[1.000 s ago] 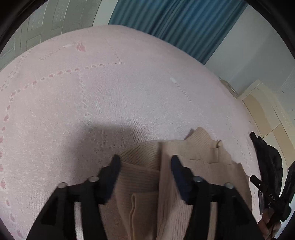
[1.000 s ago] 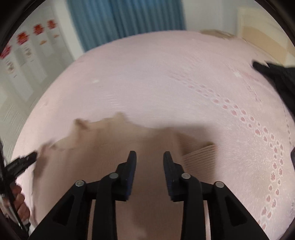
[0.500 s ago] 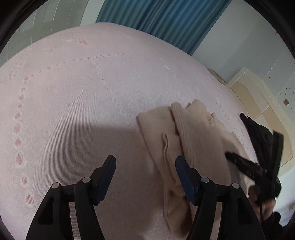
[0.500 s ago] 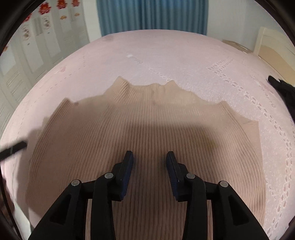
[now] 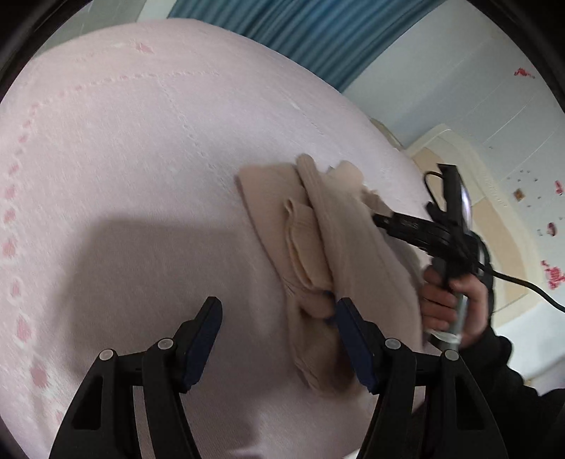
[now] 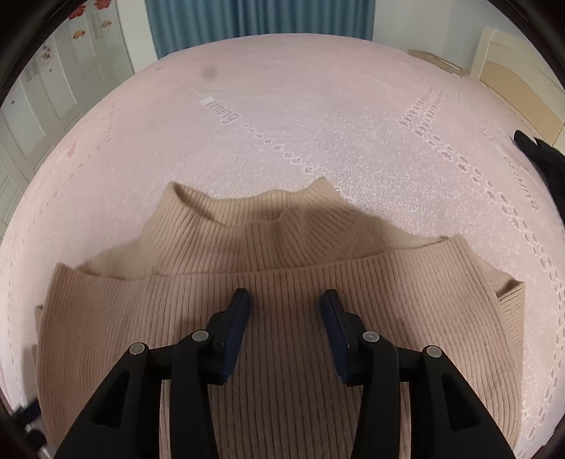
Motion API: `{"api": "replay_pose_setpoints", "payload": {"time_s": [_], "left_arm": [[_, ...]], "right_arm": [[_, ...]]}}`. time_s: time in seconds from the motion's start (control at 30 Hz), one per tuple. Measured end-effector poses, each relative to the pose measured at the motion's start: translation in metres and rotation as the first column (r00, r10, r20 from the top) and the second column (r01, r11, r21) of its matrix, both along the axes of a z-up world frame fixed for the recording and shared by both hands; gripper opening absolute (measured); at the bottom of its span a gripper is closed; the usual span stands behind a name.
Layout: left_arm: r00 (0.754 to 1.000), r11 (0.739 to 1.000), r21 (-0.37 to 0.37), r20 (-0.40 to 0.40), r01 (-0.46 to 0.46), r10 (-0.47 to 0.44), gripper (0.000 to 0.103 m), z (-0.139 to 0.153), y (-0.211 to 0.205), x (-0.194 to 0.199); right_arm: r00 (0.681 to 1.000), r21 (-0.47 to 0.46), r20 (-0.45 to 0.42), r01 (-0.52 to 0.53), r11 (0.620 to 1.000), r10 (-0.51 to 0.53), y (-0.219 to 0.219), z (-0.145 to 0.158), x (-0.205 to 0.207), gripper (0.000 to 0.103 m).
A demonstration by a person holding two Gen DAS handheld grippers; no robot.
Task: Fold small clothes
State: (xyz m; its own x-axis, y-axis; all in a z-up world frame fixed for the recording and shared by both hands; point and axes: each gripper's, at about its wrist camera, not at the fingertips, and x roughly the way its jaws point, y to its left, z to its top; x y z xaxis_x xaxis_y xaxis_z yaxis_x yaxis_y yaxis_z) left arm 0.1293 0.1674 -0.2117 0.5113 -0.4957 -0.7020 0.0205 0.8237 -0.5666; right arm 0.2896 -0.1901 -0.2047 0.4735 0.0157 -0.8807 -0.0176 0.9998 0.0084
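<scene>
Right wrist: right hand-held gripper [image 6: 285, 300] opening over folded sweater [image 6: 282, 317], nothing pinched; left hand-held gripper [image 5: 277, 317] spread beside it on bed [image 5: 123, 159].

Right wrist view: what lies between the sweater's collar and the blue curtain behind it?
Only bare pink bedspread with printed lettering and dotted lines separates the sweater from the curtain, in the right wrist view.

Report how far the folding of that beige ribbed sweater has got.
Done: the beige sweater lies on the pink bedspread with one ribbed layer already doubled over another. In hand: the right gripper hovers above the fold, jaws opening, nothing pinched; the left gripper is open beside the garment's edge. Left: probably a final fold and tidying loose edges.
</scene>
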Motion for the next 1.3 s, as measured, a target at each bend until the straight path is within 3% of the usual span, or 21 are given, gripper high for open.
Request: {"api": "replay_pose_setpoints", "payload": {"time_s": [0.17, 0.4, 0.6, 0.73, 0.83, 1.0, 1.3], "left_arm": [[1.0, 0.999, -0.043, -0.012, 0.021, -0.021, 0.065, -0.001, -0.004, -0.015], [0.998, 0.995, -0.087, -0.025, 0.048, -0.05, 0.066, -0.004, -0.021, -0.027], [0.999, 0.992, -0.121, -0.023, 0.028, -0.031, 0.069, -0.009, -0.039, -0.014], [1.0, 0.995, -0.104, -0.025, 0.006, -0.008, 0.069, -0.009, -0.05, 0.008], [1.0, 0.995, -0.094, -0.028, -0.012, 0.009, 0.068, -0.008, -0.056, 0.02], [0.998, 0.995, -0.087, -0.044, -0.047, 0.043, 0.068, -0.011, -0.066, 0.034], [0.997, 0.998, 0.002, -0.034, -0.07, 0.07, 0.069, -0.012, -0.081, 0.029]], "right_arm": [[1.0, -0.049, 0.003, -0.03, 0.998, 0.03, 0.007, 0.004, -0.014, 0.042], [0.999, 0.013, 0.0, -0.039, 0.999, 0.039, -0.004, 0.021, -0.048, 0.042], [0.995, 0.036, 0.001, -0.097, 0.995, 0.097, -0.01, 0.027, -0.095, 0.042], [0.988, -0.002, 0.025, -0.153, 0.988, 0.153, -0.01, 0.03, -0.137, 0.042], [0.981, 0.047, -0.026, -0.19, 0.981, 0.191, -0.012, 0.022, -0.162, 0.042], [0.968, -0.028, -0.001, -0.251, 0.968, 0.251, -0.01, 0.015, -0.199, 0.042], [0.978, 0.066, 0.008, -0.211, 0.975, 0.211, -0.028, 0.011, -0.2, 0.042]]}}
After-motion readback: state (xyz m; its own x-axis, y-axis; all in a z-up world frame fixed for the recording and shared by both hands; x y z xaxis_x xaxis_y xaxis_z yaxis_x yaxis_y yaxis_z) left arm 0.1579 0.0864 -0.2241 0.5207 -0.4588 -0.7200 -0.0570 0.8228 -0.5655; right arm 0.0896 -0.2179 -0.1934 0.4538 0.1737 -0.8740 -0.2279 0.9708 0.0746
